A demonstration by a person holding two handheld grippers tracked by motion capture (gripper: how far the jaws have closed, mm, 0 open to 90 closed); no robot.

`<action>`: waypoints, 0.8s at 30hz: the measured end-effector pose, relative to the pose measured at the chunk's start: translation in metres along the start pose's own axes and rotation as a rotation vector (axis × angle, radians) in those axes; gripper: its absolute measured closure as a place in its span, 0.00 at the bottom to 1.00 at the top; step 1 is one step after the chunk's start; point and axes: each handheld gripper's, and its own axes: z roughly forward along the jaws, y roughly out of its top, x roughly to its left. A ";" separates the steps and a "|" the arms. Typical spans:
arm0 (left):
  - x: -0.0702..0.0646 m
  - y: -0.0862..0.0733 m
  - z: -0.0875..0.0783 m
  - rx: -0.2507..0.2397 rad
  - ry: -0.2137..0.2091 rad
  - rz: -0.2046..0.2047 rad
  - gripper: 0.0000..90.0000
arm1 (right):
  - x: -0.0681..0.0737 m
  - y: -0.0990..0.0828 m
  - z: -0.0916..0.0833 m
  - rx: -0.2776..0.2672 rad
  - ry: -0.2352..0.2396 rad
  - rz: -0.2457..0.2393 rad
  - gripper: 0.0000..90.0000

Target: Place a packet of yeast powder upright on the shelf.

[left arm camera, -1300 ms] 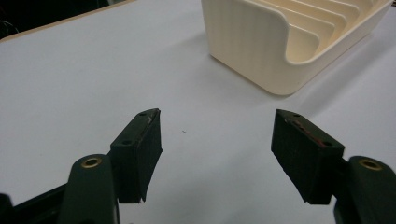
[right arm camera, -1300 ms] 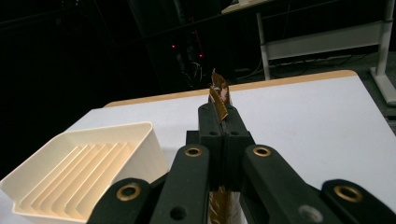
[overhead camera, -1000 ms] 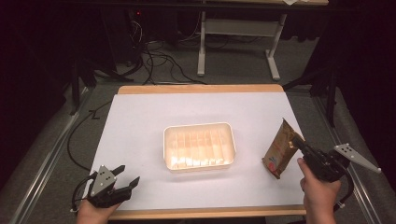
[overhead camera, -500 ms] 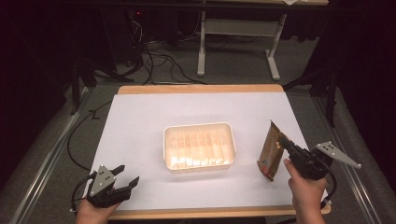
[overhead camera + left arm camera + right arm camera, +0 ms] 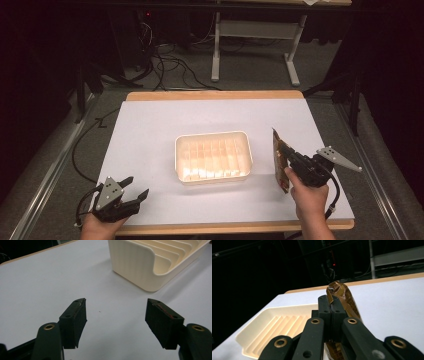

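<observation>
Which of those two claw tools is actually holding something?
The right gripper, at the table's right side: its jaws are clamped on a brown snack packet beside the cream tray. The left gripper has its jaws apart, with nothing between them.

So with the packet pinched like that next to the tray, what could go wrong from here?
1. The right gripper pinches the brown packet by a thin edge, with most of it hanging free, so it may slip or swing.
2. The packet stands on edge just right of the cream tray; carried low, it could catch the tray's rim and nudge it.
3. The left gripper rests open, away from the tray, so nothing steadies it.
</observation>
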 end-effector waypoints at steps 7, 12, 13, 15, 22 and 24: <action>-0.001 0.000 0.001 0.000 0.001 0.001 0.38 | -0.004 0.000 0.002 -0.005 0.033 0.059 1.00; -0.002 0.000 0.001 -0.003 0.005 0.007 0.38 | -0.008 0.006 -0.005 -0.028 -0.007 0.025 1.00; -0.002 0.000 0.001 -0.005 0.005 0.006 0.38 | -0.009 0.008 -0.006 -0.029 -0.019 0.014 1.00; -0.002 0.000 0.001 -0.007 0.005 0.005 0.38 | -0.010 0.010 -0.008 -0.032 -0.029 0.009 1.00; -0.002 -0.001 -0.001 -0.015 0.008 0.000 0.38 | -0.005 0.022 -0.009 -0.049 -0.033 0.014 1.00; -0.001 -0.001 -0.001 -0.018 0.010 0.000 0.38 | -0.001 0.026 -0.009 -0.050 -0.031 0.013 1.00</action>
